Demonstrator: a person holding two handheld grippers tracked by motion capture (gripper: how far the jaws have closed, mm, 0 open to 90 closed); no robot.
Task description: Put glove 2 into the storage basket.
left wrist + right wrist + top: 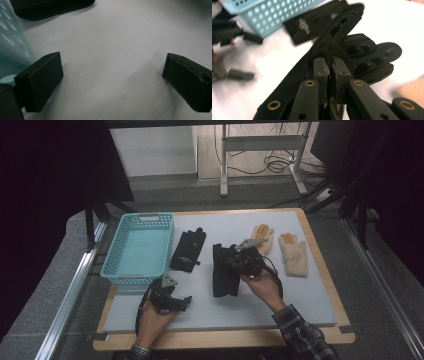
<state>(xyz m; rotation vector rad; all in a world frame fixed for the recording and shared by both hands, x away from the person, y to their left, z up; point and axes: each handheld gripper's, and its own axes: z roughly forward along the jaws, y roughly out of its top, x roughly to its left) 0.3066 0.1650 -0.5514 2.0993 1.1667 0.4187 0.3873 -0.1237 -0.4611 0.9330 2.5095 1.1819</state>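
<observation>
Right tool (330, 75) clamps a black glove (352, 47) at desk (310, 290) centre. Left tool (112, 82) rests released on the near left, beside the basket (137, 251).

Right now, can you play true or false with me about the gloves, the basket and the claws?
1. The right claw pinches a black glove. True.
2. The blue basket has gloves inside. False: it holds nothing.
3. The left claw is open over the bare mat. True.
4. Both orange gloves are stacked together. False: they lie side by side.
5. Another black glove lies beside the basket. True.
</observation>
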